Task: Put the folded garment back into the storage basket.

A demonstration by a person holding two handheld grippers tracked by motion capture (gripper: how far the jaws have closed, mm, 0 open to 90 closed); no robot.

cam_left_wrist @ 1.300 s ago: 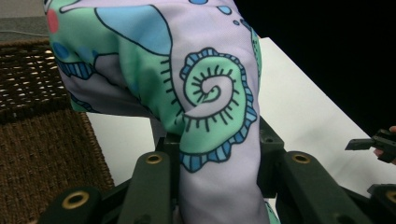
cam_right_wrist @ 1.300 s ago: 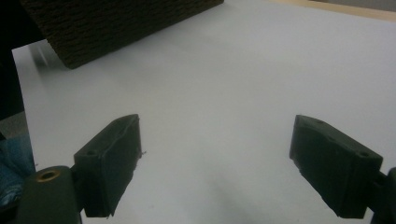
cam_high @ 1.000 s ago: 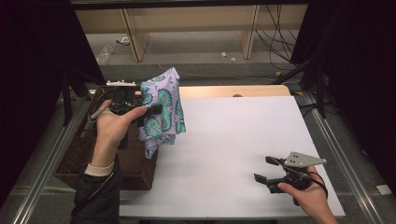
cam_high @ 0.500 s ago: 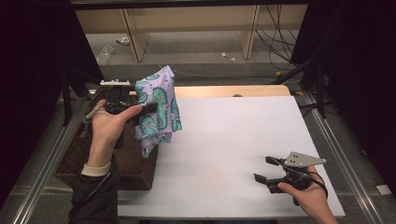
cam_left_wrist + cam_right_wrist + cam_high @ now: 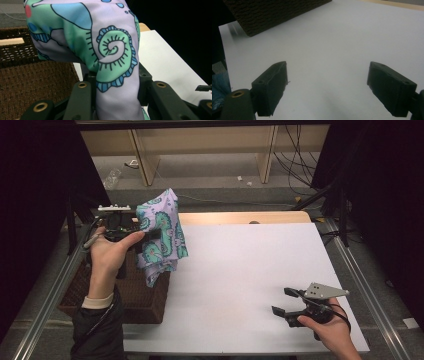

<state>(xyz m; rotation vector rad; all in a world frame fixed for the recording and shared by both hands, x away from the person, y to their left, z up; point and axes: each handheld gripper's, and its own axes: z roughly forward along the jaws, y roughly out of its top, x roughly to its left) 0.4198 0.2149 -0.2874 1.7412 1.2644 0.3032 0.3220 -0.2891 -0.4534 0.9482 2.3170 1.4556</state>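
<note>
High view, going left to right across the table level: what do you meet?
Basket → left gripper, shut on the cloth → bare white table → right gripper, fingers open.

Lab: black curtains [image 5: 30, 220], railed table [image 5: 250, 270]

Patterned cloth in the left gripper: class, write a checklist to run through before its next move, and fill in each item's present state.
1. Left gripper clamped on the patterned cloth: ok.
2. Cloth lifted off the white table: ok, it hangs beside the wicker basket.
3. Cloth's lower end free of the basket rim: cannot tell.
4. Right gripper open and holding nothing: ok.
5. Right gripper well apart from the cloth: ok.
</note>
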